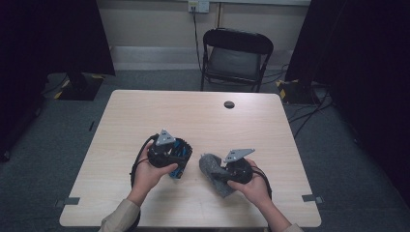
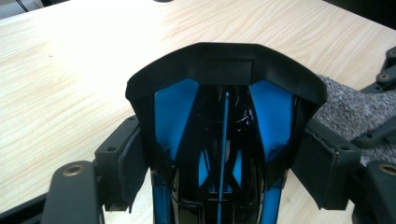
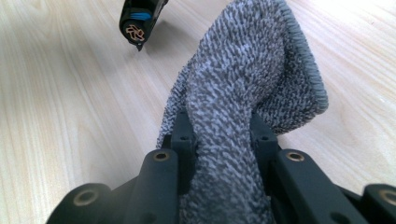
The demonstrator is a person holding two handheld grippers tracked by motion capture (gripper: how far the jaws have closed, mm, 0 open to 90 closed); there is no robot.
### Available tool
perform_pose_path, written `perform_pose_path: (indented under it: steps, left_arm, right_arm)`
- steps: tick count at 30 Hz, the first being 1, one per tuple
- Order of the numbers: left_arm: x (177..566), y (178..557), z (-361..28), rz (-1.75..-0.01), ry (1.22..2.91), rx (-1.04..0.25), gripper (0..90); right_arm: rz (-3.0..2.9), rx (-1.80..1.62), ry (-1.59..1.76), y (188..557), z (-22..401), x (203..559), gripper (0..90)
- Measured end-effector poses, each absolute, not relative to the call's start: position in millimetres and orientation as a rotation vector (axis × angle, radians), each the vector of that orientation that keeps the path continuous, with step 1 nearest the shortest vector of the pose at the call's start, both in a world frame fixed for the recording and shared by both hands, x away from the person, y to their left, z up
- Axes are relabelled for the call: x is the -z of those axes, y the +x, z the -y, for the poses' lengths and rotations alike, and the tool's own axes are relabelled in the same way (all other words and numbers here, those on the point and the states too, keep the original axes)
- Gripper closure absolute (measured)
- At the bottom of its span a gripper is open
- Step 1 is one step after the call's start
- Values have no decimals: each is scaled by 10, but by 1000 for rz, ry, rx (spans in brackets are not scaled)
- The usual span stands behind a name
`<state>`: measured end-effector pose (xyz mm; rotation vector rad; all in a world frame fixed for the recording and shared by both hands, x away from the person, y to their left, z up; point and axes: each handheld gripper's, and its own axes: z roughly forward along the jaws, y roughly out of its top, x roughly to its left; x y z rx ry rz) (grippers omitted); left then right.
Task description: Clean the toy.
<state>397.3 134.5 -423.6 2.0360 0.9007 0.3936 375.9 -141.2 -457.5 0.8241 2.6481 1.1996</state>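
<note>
Left gripper (image 1: 175, 162) clamps a black-and-blue plastic object (image 2: 224, 121), right gripper (image 1: 223, 169) pinches a grey cloth (image 3: 247, 88) near the table's (image 1: 145, 111) front edge; hard wiping may twist the object loose.

My left gripper (image 2: 219, 154) view cuts the glossy black-and-blue plastic object (image 2: 224, 112) at the bottom edge; its lower part is out of frame, and I can't tell what it is. The grey knitted cloth (image 3: 243, 93) runs off the bottom of my right gripper (image 3: 223, 135) view. In the high view, hands cover both gripper bodies.
</note>
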Motion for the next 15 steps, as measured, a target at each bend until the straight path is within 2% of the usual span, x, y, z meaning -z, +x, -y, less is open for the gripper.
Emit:
perform_pose_path:
  steps: [15]
  left_arm:
    - [4406,4103,-1160,-918,2048,-372,254]
  right_arm:
    - [-2631,-1203,860,3743,1490,4642,703]
